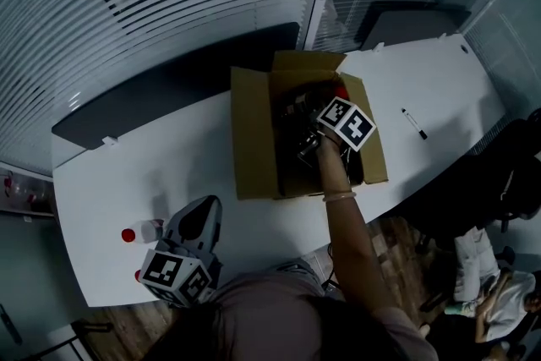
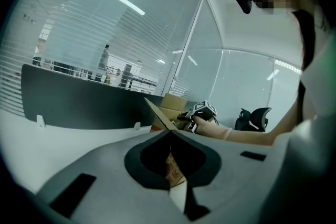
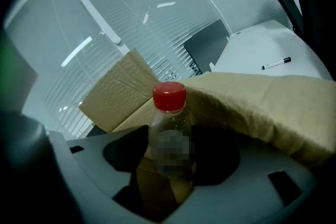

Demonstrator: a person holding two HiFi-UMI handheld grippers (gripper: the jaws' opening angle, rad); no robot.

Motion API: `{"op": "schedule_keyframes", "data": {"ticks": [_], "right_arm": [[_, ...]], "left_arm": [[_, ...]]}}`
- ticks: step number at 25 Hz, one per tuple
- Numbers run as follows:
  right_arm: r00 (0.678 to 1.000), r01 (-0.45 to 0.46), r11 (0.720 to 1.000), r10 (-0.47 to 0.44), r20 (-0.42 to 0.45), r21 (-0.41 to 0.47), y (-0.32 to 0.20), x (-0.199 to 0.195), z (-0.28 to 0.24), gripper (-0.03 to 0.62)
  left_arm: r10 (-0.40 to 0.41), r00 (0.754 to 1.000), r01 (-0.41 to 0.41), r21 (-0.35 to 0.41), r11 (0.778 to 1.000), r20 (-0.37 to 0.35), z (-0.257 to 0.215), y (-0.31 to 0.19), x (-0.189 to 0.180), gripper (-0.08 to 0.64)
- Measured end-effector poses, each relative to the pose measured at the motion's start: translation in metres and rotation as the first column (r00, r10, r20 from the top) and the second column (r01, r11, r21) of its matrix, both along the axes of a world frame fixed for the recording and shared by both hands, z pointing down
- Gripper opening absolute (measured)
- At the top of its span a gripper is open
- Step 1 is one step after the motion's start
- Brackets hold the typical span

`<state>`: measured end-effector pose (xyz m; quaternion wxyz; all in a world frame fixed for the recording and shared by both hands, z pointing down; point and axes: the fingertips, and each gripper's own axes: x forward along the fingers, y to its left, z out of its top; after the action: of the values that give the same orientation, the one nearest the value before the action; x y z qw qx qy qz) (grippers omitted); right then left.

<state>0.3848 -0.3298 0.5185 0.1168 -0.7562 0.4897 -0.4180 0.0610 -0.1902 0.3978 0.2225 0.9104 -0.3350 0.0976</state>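
Bottle (image 3: pixel 169 131) with a red cap stands upright between the jaws of your right tool (image 3: pixel 168 165), and they are clamped on its clear body. The right gripper view shows a brown flap of the cardboard box (image 1: pixel 254 139) just behind the bottle and another beside it. In the head view, your right tool (image 1: pixel 308 150) reaches down into the open box, where the contents are too dark to make out. The box sits about midway along the white table (image 1: pixel 169 156).

Your left tool (image 1: pixel 210 203) is at the table's near left corner. Its jaws are together with nothing between them, as the left gripper view (image 2: pixel 170 134) shows. A second bottle (image 1: pixel 145 231) lies on its side just beside that tool, with its red cap towards the left edge. A black marker pen (image 1: pixel 414 123) lies near the right end of the table, well apart from the box. A dark panel (image 1: pixel 169 89) runs along the far edge.
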Motion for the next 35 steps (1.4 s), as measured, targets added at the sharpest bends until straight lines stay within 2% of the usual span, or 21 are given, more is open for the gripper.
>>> {"op": "schedule_keyframes", "data": {"ticks": [4,10,14,19,27,35], "right_arm": [[1.000,0.019,1.000,-0.019,0.008,0.021,0.005,-0.002,-0.010,0.275],[0.999,0.044,0.996,-0.042,-0.034,0.077,0.011,-0.005,-0.038,0.275],[0.998,0.053,0.990,-0.048,-0.045,0.132,0.019,-0.006,-0.060,0.275],[0.997,0.059,0.979,-0.049,-0.053,0.197,0.033,-0.007,-0.086,0.275],[0.997,0.072,0.957,-0.068,-0.024,0.280,0.058,-0.014,-0.112,0.275],[0.996,0.087,0.941,-0.081,-0.033,0.327,0.094,-0.021,-0.127,0.275]], "left_arm": [[0.013,1.000,-0.014,0.058,0.998,0.011,0.003,0.003,-0.003,0.009],[0.005,1.000,-0.005,0.066,0.998,-0.007,0.002,0.012,-0.004,0.009],[0.031,0.999,-0.032,0.096,0.995,0.015,0.002,0.019,-0.003,0.009],[0.041,0.999,-0.040,0.078,0.996,-0.004,-0.003,0.029,0.001,0.009],[0.060,0.998,-0.058,0.096,0.994,-0.015,-0.011,0.038,0.000,0.009],[0.046,0.999,-0.044,0.086,0.995,-0.016,-0.017,0.054,-0.004,0.009]]}}
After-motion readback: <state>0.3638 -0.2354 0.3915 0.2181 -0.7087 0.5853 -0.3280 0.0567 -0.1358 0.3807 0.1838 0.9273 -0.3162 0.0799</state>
